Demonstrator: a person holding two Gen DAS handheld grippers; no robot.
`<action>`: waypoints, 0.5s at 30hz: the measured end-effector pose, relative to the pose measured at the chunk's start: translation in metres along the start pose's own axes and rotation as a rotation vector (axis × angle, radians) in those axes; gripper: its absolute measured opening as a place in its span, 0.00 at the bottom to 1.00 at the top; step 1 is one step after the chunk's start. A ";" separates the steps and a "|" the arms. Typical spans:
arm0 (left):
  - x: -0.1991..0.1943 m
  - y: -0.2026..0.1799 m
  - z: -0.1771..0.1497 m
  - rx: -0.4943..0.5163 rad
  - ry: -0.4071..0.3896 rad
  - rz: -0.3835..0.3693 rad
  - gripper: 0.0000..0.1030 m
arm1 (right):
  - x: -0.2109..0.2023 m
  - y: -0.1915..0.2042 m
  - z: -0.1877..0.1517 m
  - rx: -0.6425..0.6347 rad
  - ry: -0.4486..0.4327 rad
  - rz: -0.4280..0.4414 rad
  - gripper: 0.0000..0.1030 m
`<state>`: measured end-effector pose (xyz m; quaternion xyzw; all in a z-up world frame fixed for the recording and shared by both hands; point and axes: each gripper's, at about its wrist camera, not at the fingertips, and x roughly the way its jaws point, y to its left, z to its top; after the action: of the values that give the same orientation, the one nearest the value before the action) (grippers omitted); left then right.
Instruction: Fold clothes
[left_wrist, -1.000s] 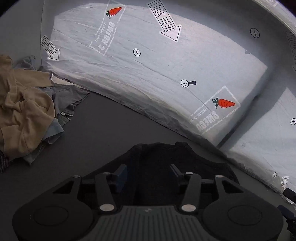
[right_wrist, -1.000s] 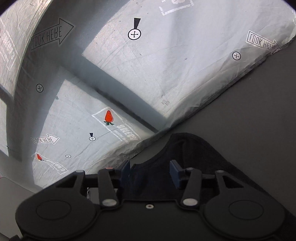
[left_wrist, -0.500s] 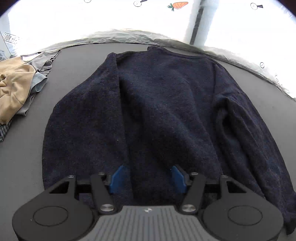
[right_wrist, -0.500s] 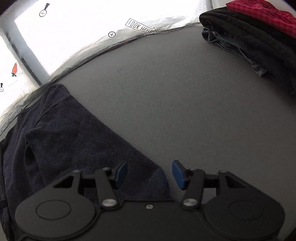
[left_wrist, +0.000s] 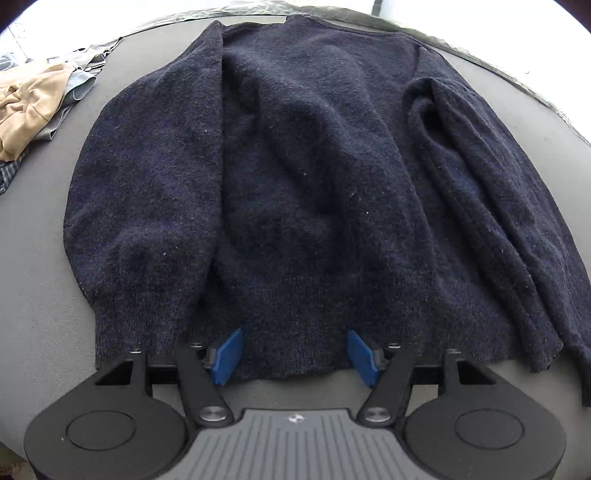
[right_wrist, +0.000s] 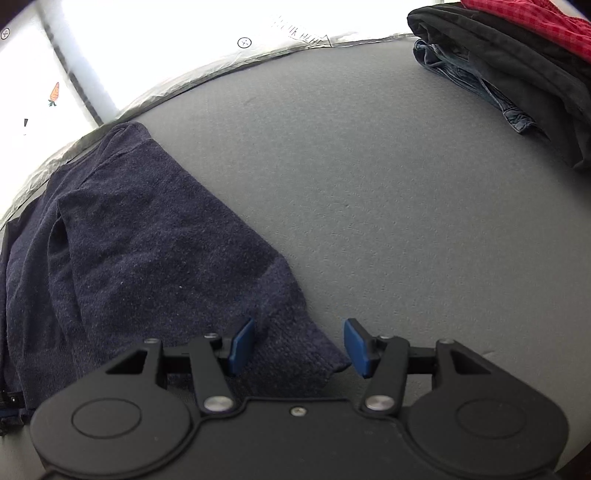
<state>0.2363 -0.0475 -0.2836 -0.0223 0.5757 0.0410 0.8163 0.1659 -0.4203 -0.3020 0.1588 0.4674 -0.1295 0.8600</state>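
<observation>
A dark navy knit sweater (left_wrist: 303, 177) lies flat on the grey table (left_wrist: 33, 266), neckline at the far edge, hem toward me, both sleeves lying along its sides. My left gripper (left_wrist: 293, 354) is open, its blue pads straddling the middle of the hem. In the right wrist view the sweater's right sleeve (right_wrist: 155, 251) runs toward me. My right gripper (right_wrist: 297, 343) is open over the sleeve's cuff end, holding nothing.
A heap of unfolded clothes, tan and grey (left_wrist: 33, 99), lies at the table's far left. A stack of folded dark, denim and red garments (right_wrist: 517, 62) sits at the far right. Bare grey table (right_wrist: 388, 192) lies between sweater and stack. White marked sheeting (right_wrist: 184, 44) borders the far edge.
Both cameras tilted down from the white sheeting to the table a second ago. Since half a second ago both grippers have moved slightly closer to the sweater's near edge, still open.
</observation>
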 end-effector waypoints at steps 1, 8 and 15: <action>0.001 -0.006 -0.002 0.020 -0.002 0.018 0.75 | 0.000 0.000 -0.001 -0.016 0.000 0.004 0.54; 0.007 -0.010 -0.004 -0.032 0.007 0.051 0.90 | 0.004 -0.007 -0.001 -0.086 0.011 0.060 0.51; 0.011 -0.022 -0.011 -0.015 -0.006 0.065 1.00 | 0.008 -0.024 0.012 -0.073 0.023 0.177 0.09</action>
<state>0.2320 -0.0703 -0.2977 -0.0094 0.5734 0.0719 0.8160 0.1703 -0.4471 -0.3065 0.1694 0.4658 -0.0342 0.8678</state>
